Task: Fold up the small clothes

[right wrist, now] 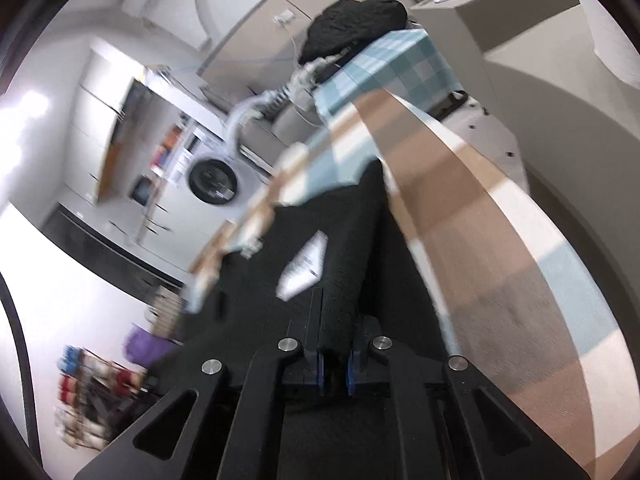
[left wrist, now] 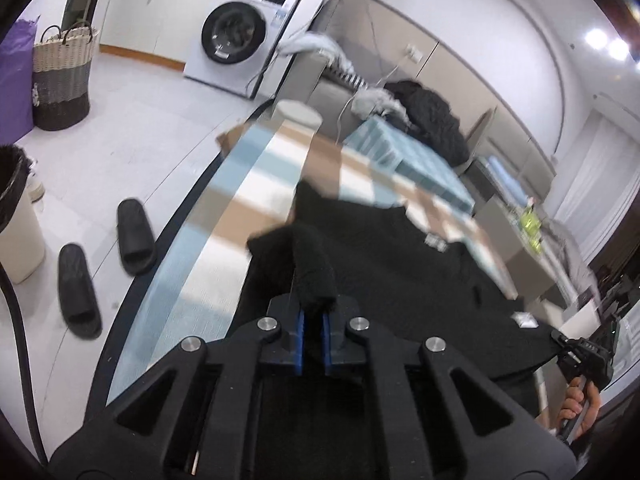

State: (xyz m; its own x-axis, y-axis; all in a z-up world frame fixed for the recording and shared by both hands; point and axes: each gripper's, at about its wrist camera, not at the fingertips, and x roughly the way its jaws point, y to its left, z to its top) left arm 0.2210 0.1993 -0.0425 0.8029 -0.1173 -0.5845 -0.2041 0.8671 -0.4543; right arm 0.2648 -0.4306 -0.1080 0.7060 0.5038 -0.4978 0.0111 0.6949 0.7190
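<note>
Black garment (left wrist: 384,264): dark, matte knit fabric, soft and slack, with a white label (right wrist: 304,266) sewn on its upper face. It lies spread on the table (left wrist: 240,208), its long axis running from the near edge away toward the far end, one near corner at each gripper. A nubby fold of the cloth rises out of the left gripper (left wrist: 314,320).

Left gripper: black frame, blue pads, jaws closed on that bunched corner at the table's left edge.

Right gripper (right wrist: 334,360): same build, jaws clamped on a ridge of the fabric near the table's right edge; in the left wrist view it shows at the garment's other corner, with a hand (left wrist: 578,404) on its handle.

Table: covered by a smooth checked cloth in tan, white and pale blue, with a curved dark rim.

Beyond the far end: a blue-and-white gingham bundle (left wrist: 404,156), with a black fuzzy heap (left wrist: 436,120) behind it, probably more clothing, though motion blur makes that uncertain.

Floor, left of the table: pair of black slippers (left wrist: 104,268), woven banded basket (left wrist: 62,76), white front-loading washing machine (left wrist: 236,36).
</note>
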